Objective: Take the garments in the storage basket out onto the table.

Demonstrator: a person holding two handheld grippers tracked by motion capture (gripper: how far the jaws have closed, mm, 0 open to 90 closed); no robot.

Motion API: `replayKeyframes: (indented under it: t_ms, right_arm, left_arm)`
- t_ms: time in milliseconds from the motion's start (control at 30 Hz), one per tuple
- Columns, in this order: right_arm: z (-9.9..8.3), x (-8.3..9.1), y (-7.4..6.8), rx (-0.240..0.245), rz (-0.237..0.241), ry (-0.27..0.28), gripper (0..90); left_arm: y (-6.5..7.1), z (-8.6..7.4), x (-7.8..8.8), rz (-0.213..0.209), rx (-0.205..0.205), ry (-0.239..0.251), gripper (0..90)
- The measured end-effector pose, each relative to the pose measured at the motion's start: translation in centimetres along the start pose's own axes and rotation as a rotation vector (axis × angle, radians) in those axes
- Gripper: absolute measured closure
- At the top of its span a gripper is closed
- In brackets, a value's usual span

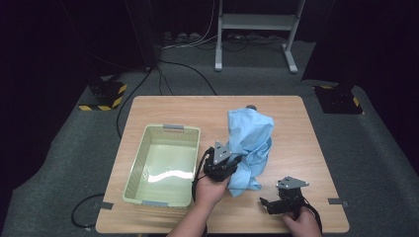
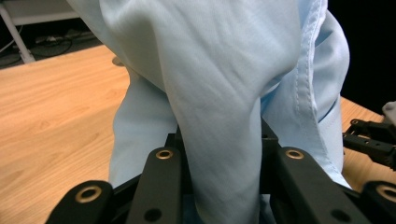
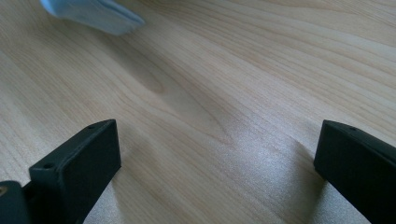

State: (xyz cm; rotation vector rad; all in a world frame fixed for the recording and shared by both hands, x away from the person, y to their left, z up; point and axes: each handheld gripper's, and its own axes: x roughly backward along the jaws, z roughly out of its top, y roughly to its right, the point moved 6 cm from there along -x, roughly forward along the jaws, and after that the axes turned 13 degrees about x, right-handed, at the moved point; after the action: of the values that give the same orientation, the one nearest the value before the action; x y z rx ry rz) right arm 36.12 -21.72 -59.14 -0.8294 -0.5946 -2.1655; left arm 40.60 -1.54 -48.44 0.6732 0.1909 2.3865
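Pinching one light blue shirt, your left hand-held gripper holds it bunched above the desk middle. Your right hand-held gripper rests spread near the front edge. One pale green basket sits left.

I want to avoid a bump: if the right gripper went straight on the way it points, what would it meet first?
Most likely the bare wooden table: the right gripper, jaws wide apart, aims down at it. The blue cloth lies off to the side.

One blue shirt, one green basket (plastic), two grippers.
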Motion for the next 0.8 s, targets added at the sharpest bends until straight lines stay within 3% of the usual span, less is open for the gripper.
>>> replayKeyframes:
  t_ms: [167,433,800]
  right_arm:
    - [0.0,0.0,0.0,0.000,0.000,0.000,0.3]
    - [0.0,0.0,0.0,-0.002,0.000,0.001,0.3]
    - [0.0,0.0,0.0,-0.002,0.001,0.002,0.3]
  left_arm:
    - [-0.3,-0.4,-1.0,0.012,0.006,-0.032,72.0]
    - [-1.6,-1.8,-3.3,0.065,0.026,-0.151,71.9]
    - [-2.2,-3.3,-6.4,0.088,0.042,-0.255,70.0]
